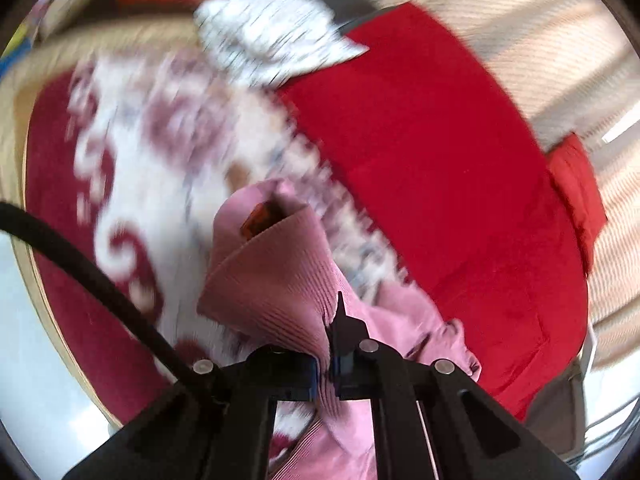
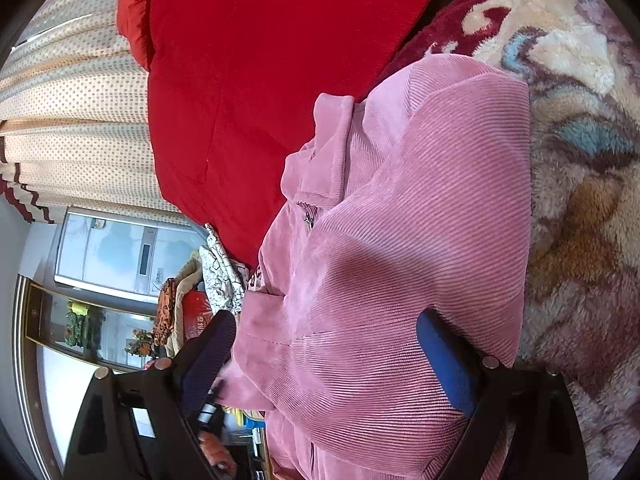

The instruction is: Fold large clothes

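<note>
Patterned rug (image 2: 580,184) is lying under a pink jacket (image 2: 400,220); left gripper (image 1: 326,364) is pinching its fabric tight, right gripper (image 2: 340,344) is gaping wide over it.

Motion blur smears most of the left wrist view: the patterned blanket (image 1: 168,152) at centre left shows only streaked maroon and cream swirls, and the white speckled cloth (image 1: 272,36) at the top has no readable pattern. A small orange patch inside the fold of the pink corduroy garment (image 1: 280,264) is too blurred to identify. The garment's lower part runs off the bottom edge behind the left gripper (image 1: 331,364). In the right wrist view, the garment spills past the bottom edge too. The red quilt (image 2: 260,60) is cut by the top edge. Small clutter at lower left is too tiny to name.
</note>
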Available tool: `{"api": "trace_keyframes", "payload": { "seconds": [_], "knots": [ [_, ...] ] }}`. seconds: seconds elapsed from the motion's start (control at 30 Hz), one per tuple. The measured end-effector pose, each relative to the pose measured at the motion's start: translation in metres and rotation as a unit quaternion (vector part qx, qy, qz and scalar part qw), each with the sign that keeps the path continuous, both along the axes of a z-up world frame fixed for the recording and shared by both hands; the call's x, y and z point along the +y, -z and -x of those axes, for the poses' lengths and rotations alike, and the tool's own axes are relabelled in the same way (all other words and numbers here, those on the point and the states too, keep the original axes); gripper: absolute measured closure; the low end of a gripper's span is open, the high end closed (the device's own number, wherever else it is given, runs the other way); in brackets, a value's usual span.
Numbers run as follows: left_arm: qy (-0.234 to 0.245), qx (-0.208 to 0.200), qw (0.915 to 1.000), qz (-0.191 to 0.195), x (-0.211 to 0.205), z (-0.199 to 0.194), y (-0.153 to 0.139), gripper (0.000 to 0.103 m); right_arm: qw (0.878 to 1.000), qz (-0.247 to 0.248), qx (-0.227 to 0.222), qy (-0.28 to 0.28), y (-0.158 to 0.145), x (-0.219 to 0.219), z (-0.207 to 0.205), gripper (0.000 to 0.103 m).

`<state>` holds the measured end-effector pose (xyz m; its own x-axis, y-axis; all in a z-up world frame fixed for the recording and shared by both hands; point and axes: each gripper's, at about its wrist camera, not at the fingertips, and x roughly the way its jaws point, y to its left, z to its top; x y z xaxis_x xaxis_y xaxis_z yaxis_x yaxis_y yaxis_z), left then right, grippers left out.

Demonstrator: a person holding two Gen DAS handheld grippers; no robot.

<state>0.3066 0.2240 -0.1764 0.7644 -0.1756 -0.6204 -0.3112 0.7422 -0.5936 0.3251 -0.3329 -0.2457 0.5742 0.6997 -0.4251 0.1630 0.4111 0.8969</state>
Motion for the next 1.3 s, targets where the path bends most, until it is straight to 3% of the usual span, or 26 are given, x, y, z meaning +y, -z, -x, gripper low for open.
{"api": "trace_keyframes", "payload": {
  "seconds": [0.13,0.23,0.37,0.43,0.5,0.53,0.57,0.6,0.63,0.67,0.73,0.8,0.9,1.03,1.1,1.23,1.3],
  "knots": [
    [0.033,-0.041,0.9960,-0.073,-0.016,-0.007,-0.069,0.098,1.000,0.000,0.000,0.000,0.000,0.000,0.000,0.010],
    [0.076,-0.086,0.9836,-0.139,-0.056,-0.006,-0.124,0.098,1.000,-0.002,0.001,0.000,0.000,-0.001,0.000,0.010],
    [0.149,-0.143,0.9558,-0.210,-0.131,0.001,-0.175,0.098,1.000,-0.008,0.001,0.000,0.001,-0.002,0.000,0.010],
    [0.195,-0.151,0.9406,-0.233,-0.173,0.005,-0.183,0.098,1.000,-0.012,0.002,-0.001,0.002,-0.004,0.000,0.010],
    [0.255,-0.149,0.9197,-0.258,-0.223,0.008,-0.176,0.095,1.000,-0.022,0.003,0.001,0.003,-0.007,0.001,0.010],
    [0.277,-0.141,0.9114,-0.270,-0.242,0.009,-0.168,0.091,1.000,-0.030,0.003,0.005,0.002,-0.009,0.002,0.010],
    [0.309,-0.131,0.9003,-0.277,-0.265,0.011,-0.158,0.075,0.999,-0.041,0.003,0.011,0.002,-0.013,0.003,0.010],
    [0.344,-0.121,0.8879,-0.280,-0.286,0.013,-0.147,0.049,0.998,-0.053,0.000,0.020,0.000,-0.018,0.006,0.010],
    [0.364,-0.116,0.8801,-0.282,-0.298,0.014,-0.139,0.038,0.998,-0.062,-0.007,0.031,-0.003,-0.024,0.009,0.010],
    [0.376,-0.116,0.8735,-0.287,-0.308,0.018,-0.133,0.031,0.997,-0.066,-0.016,0.040,-0.007,-0.029,0.012,0.010],
    [0.391,-0.119,0.8628,-0.297,-0.319,0.023,-0.123,0.031,0.995,-0.061,-0.038,0.065,-0.018,-0.044,0.021,0.009],
    [0.388,-0.113,0.8657,-0.296,-0.314,0.017,-0.115,0.031,0.994,-0.048,-0.052,0.086,-0.027,-0.056,0.029,0.009],
    [0.356,-0.083,0.8836,-0.292,-0.298,0.001,-0.103,0.031,0.991,-0.022,-0.069,0.108,-0.038,-0.066,0.038,0.009],
    [0.294,-0.020,0.9079,-0.298,-0.259,-0.026,-0.060,0.031,0.992,0.002,-0.090,0.088,-0.050,-0.057,0.038,0.009],
    [0.273,0.010,0.9141,-0.300,-0.240,-0.037,-0.037,0.031,0.991,0.030,-0.110,0.063,-0.061,-0.042,0.036,0.009],
    [0.246,0.073,0.9165,-0.307,-0.210,-0.047,0.014,0.031,0.986,0.069,-0.149,0.013,-0.078,-0.004,0.031,0.019],
    [0.241,0.122,0.9100,-0.314,-0.201,-0.052,0.045,0.031,0.984,0.087,-0.153,-0.009,-0.079,0.014,0.028,0.027]
  ]
}}
